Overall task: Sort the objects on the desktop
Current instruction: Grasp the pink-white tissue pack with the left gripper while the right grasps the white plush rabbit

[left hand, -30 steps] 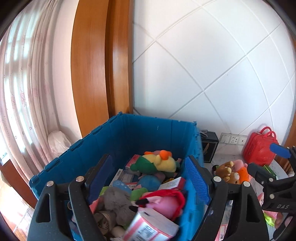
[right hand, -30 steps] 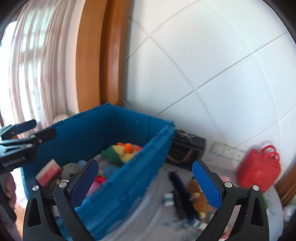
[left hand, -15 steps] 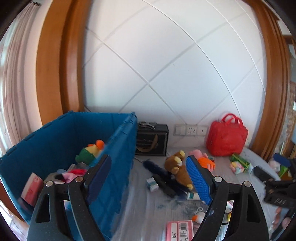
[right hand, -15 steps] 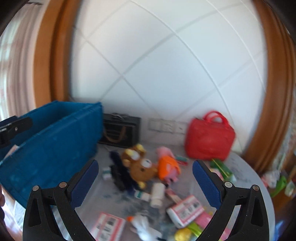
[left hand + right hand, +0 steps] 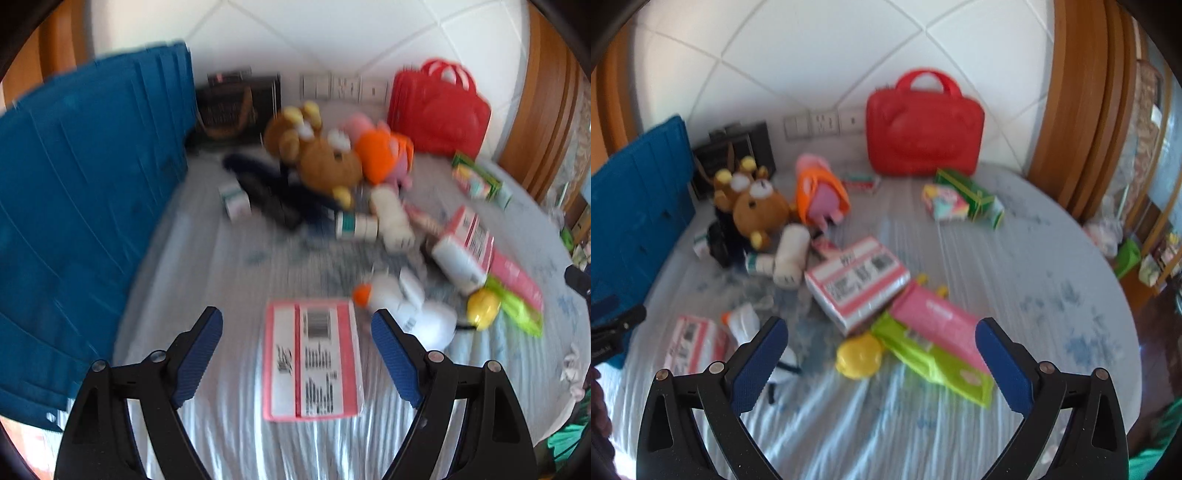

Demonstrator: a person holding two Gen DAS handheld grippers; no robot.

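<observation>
My left gripper [image 5: 297, 325] hangs open above a flat pink-and-white box [image 5: 312, 358] lying on the striped tablecloth [image 5: 229, 280]; the box shows between the fingers, untouched. My right gripper [image 5: 881, 334] is open too, over a yellow ball [image 5: 858, 354], a green packet [image 5: 934, 362] and a pink packet [image 5: 938, 321]. A larger pink-and-white box [image 5: 857, 282] lies further in. A brown teddy bear [image 5: 325, 162], an orange-and-pink plush [image 5: 384, 155] and a white plush toy [image 5: 410, 306] lie among the clutter. The blue crate [image 5: 85, 177] stands at the left.
A red handbag [image 5: 923, 129] and a black box [image 5: 238, 107] stand against the tiled wall. A green carton [image 5: 971, 195] lies at the back right. Small bottles [image 5: 356, 225] and a dark brush [image 5: 273, 192] sit mid-table. The table's round edge [image 5: 1123, 295] curves at the right.
Both grippers swung right, away from the blue crate, and dropped toward the table. The crate's inside has left view; the scattered boxes and toys now lie right under the open fingers.
</observation>
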